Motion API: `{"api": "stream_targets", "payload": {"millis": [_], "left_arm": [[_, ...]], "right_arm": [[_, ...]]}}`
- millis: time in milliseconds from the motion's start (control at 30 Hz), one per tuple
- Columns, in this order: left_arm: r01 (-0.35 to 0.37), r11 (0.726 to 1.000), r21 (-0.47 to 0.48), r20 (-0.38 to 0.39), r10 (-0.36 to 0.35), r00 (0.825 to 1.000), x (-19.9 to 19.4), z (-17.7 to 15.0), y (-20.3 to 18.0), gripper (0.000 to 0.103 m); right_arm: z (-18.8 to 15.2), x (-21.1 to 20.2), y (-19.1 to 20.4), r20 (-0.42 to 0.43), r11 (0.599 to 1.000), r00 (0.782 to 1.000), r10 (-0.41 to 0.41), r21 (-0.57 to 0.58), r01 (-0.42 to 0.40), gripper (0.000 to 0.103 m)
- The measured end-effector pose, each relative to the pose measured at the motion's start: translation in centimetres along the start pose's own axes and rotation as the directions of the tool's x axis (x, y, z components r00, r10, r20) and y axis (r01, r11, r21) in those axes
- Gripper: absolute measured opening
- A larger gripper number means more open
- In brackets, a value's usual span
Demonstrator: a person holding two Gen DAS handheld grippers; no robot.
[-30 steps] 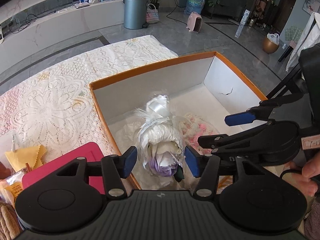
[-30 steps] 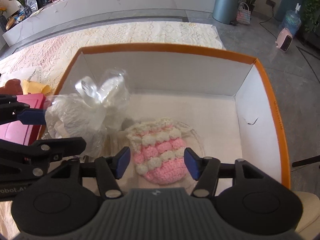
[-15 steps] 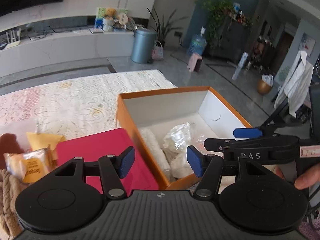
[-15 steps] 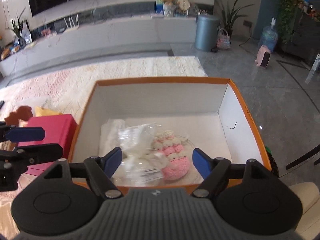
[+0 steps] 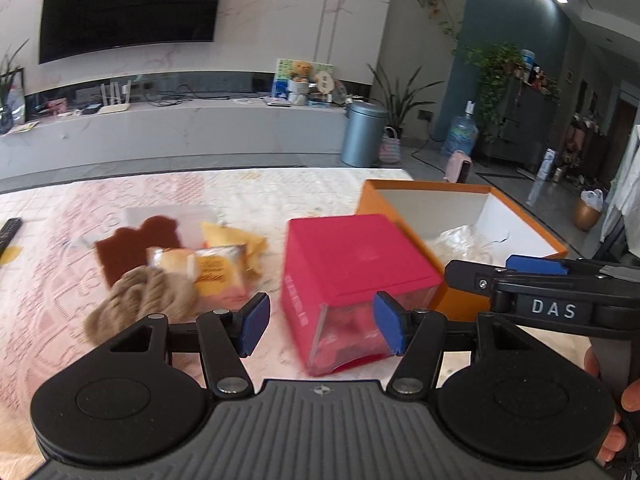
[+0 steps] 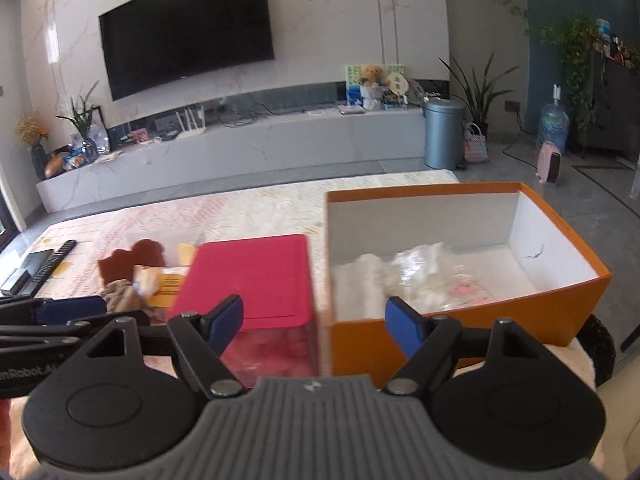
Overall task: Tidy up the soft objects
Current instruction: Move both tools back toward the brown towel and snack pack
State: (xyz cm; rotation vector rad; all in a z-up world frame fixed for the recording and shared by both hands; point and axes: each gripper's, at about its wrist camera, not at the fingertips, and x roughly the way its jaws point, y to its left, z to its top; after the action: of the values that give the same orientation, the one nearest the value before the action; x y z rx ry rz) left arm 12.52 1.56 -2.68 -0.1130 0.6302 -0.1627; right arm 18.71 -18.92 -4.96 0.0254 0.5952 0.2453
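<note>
An orange box [image 6: 472, 316] with white inside stands at the table's right end; it also shows in the left wrist view [image 5: 464, 296]. In it lie a clear-wrapped white bundle [image 6: 412, 276] and a pink crocheted piece [image 6: 466, 292]. My left gripper [image 5: 320, 326] is open and empty, held above the table in front of a red box [image 5: 352, 264]. My right gripper [image 6: 316, 320] is open and empty, near the front of the orange box. Loose on the table lie a tan knitted piece [image 5: 144, 300], a brown cloth [image 5: 136, 240], a yellow cloth [image 5: 236, 236] and a wrapped yellow packet [image 5: 208, 268].
The red box [image 6: 252, 276] with a clear front stands just left of the orange box. A lace cloth [image 5: 120, 200] covers the table. A remote [image 6: 52, 264] lies at the far left. Behind the table are a TV wall, a grey bin [image 6: 444, 132] and plants.
Both grippers have pulled back and up out of the orange box. The left gripper let go of the wrapped white bundle, which now lies in the box, and swung left toward the red box.
</note>
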Motion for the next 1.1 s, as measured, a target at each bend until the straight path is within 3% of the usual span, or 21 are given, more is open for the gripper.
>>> {"api": "stream_targets", "payload": {"millis": [300, 433, 567, 867, 1100], "left_arm": [[-0.112, 0.994, -0.018, -0.061, 0.111, 0.992, -1.8, -3.3, 5.1, 0.07], [-0.169, 0.985, -0.033, -0.084, 0.166, 0.982, -2.2, -4.6, 7.2, 0.07], [-0.181, 0.982, -0.06, -0.099, 0.175, 0.98, -2.2, -5.6, 8.6, 0.07], [-0.186, 0.967, -0.176, -0.114, 0.168, 0.979, -1.9, -6.2, 11.3, 0.069], [-0.215, 0.951, -0.221, -0.112, 0.194, 0.974, -1.2, -5.0, 13.5, 0.069]], "right_arm": [[-2.9, 0.5, 7.1, -0.01, 0.99, 0.995, 0.096, -0.101, -0.097, 0.076], [-3.9, 1.2, 9.6, -0.025, 0.976, 0.992, 0.127, -0.177, -0.129, 0.069], [-4.6, 2.4, 11.6, -0.057, 0.963, 0.988, 0.147, -0.221, -0.156, 0.058], [-5.0, 5.3, 13.9, -0.105, 0.951, 0.982, 0.16, -0.25, -0.181, 0.049], [-4.0, 7.9, 15.4, -0.117, 0.946, 0.977, 0.179, -0.253, -0.204, 0.048]]}}
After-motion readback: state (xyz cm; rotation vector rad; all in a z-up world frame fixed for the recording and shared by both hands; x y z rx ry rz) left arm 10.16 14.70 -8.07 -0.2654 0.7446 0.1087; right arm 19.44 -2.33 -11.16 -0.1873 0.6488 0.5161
